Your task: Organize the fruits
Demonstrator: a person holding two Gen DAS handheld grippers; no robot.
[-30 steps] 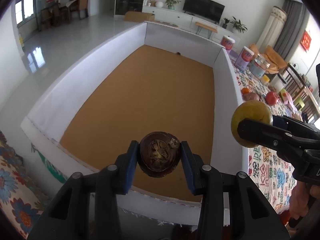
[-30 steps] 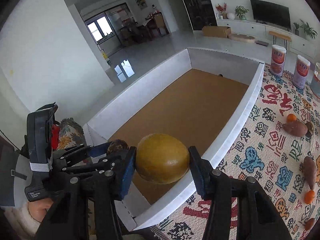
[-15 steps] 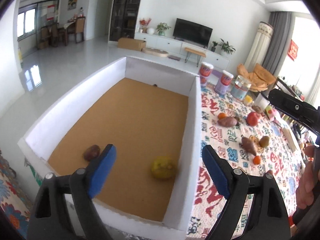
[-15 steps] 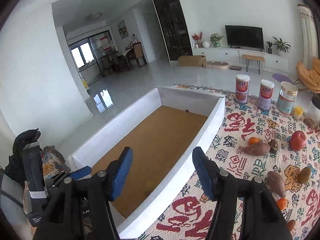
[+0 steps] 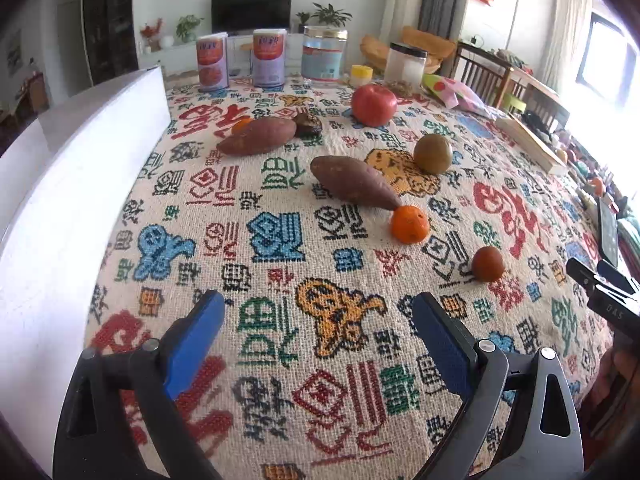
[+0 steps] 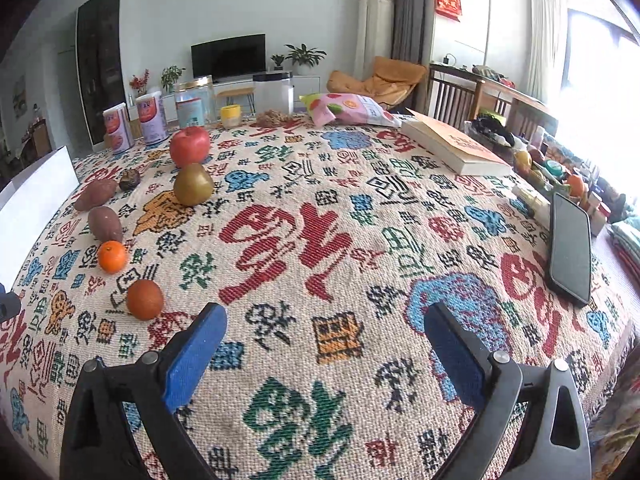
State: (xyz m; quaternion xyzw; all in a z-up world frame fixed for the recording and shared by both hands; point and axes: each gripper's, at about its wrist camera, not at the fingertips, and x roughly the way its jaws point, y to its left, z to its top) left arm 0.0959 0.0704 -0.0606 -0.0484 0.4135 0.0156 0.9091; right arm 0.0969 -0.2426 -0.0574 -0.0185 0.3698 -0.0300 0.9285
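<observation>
The left hand-held gripper (image 5: 316, 332) hangs wide and empty over the patterned cloth of the bench (image 5: 280, 400), and the right hand-held gripper (image 6: 320, 344) is equally wide with nothing between its blue pads. The step in hand looks like the reach for the next pieces of fruit. To do it well, each gripper should come down with its pads straddling a fruit at its widest girth, close gently so that the round skin does not squirt out, and lift clear before swinging toward the white box (image 5: 80, 160) at the left edge. Nearest the left gripper, ahead and to its right, sits a small brown-red round fruit (image 5: 487, 263); a little further on lies an orange tangerine (image 5: 409, 224), touching or nearly touching the tip of a sweet potato (image 5: 354, 183). Beyond these are a greenish-brown pear (image 5: 432, 153), a red apple (image 5: 374, 104), and a second sweet potato (image 5: 258, 136) with a dark fruit (image 5: 308, 124) at its end and a bit of orange behind it. From the right gripper's view all of this lies off to the left, the brown-red fruit (image 6: 145, 299) closest, so that gripper must swing leftward. A phone (image 6: 570, 250) and a book (image 6: 456, 146) lie to the right, well apart from the fruit.
</observation>
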